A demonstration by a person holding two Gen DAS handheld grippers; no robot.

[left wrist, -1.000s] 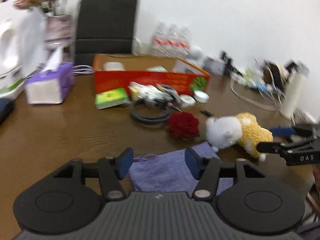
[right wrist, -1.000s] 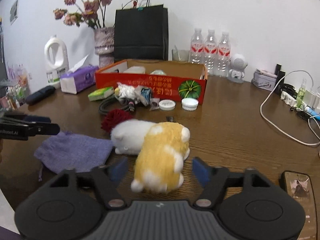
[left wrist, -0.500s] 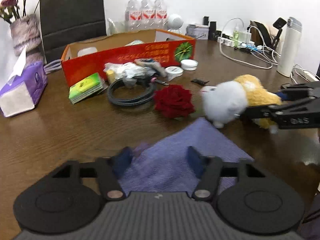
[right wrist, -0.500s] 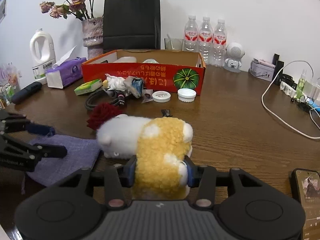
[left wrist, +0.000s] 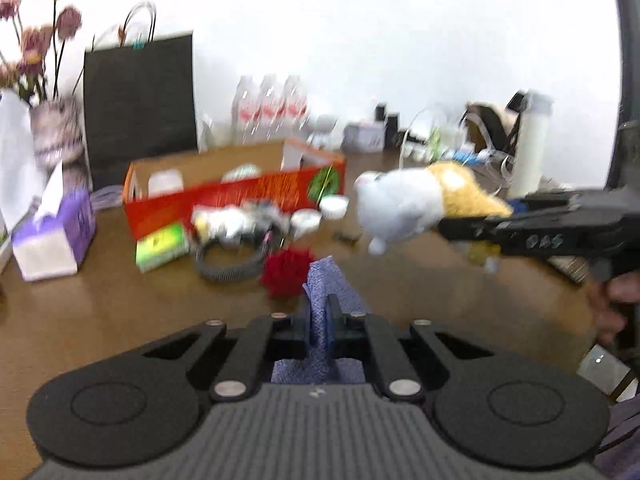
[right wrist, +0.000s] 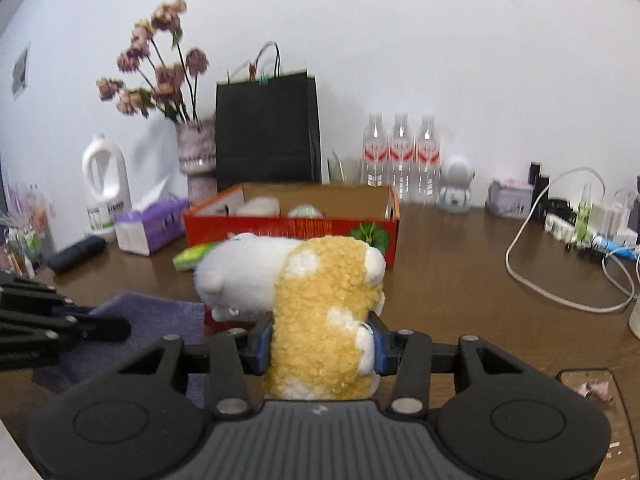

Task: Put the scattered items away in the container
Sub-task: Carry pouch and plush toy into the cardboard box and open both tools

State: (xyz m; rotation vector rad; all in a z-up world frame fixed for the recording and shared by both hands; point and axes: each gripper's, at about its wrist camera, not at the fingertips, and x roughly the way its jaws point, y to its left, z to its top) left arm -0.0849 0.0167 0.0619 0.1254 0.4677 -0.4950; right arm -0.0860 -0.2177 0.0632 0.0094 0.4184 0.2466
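Observation:
My left gripper (left wrist: 319, 317) is shut on a fold of the purple cloth pouch (left wrist: 322, 280), which stands up pinched between its pads. My right gripper (right wrist: 320, 344) is shut on the yellow rear of a white and yellow plush toy (right wrist: 320, 280). In the left wrist view the plush toy (left wrist: 400, 200) hangs above the table, right of the red cardboard box (left wrist: 240, 196). That box (right wrist: 292, 226) stands open behind the toy with a few items inside. In the right wrist view the left gripper (right wrist: 116, 326) lies over the pouch (right wrist: 160, 312).
A red rose (left wrist: 286, 268), a black cable coil (left wrist: 230, 264), a green packet (left wrist: 162, 244), white lids (left wrist: 334, 206) and small clutter lie before the box. A tissue box (left wrist: 52, 236), black bag (right wrist: 268, 128), bottles (right wrist: 400, 156), white cables (right wrist: 560, 300) and a phone (right wrist: 588, 388) ring the table.
Both grippers went from open to shut. The left pinched the purple pouch and raised it. The right closed on the plush toy and lifted it off the table.

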